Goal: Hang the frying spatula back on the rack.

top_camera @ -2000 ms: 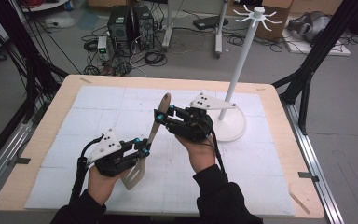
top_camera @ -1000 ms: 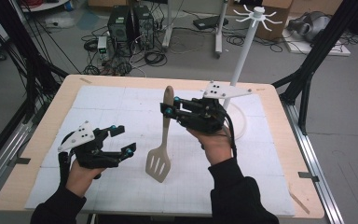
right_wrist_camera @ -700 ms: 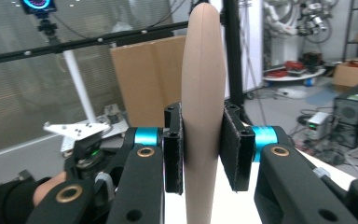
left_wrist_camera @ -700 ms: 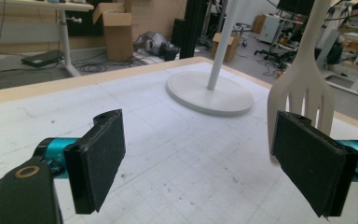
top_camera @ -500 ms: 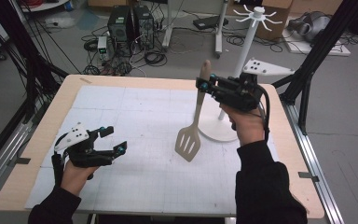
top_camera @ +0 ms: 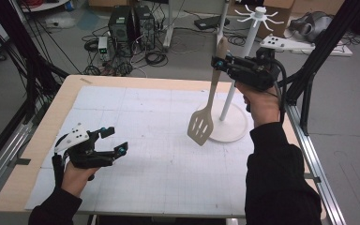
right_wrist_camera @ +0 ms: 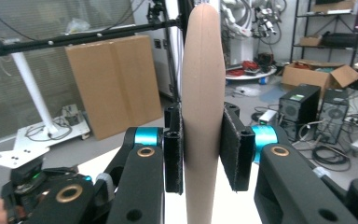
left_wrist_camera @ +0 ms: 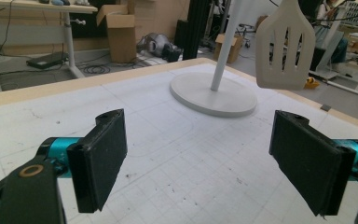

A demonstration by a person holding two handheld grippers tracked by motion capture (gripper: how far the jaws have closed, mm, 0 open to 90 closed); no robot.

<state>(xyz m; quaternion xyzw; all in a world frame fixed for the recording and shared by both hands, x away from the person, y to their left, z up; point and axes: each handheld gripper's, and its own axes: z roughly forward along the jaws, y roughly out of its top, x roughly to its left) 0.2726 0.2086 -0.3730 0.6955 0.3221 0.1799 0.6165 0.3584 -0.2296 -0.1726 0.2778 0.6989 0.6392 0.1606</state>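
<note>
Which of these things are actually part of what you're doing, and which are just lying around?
In use:
spatula, clamped in the right gripper
white hook stand, likely its destination
left gripper, open and idle

Just lying about:
computer towers
floor cables
cardboard boxes

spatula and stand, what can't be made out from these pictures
- Beige slotted spatula: the right gripper view shows its handle clamped in the right hand-held gripper, and the bottom edge cuts off the slotted blade.
- Left gripper view: the top edge cuts off the spatula above its blade.
- White hook stand: in the left gripper view the top edge cuts off its pole, hiding the hooks.
- High view: the stand's hooks are too small to judge.
</note>
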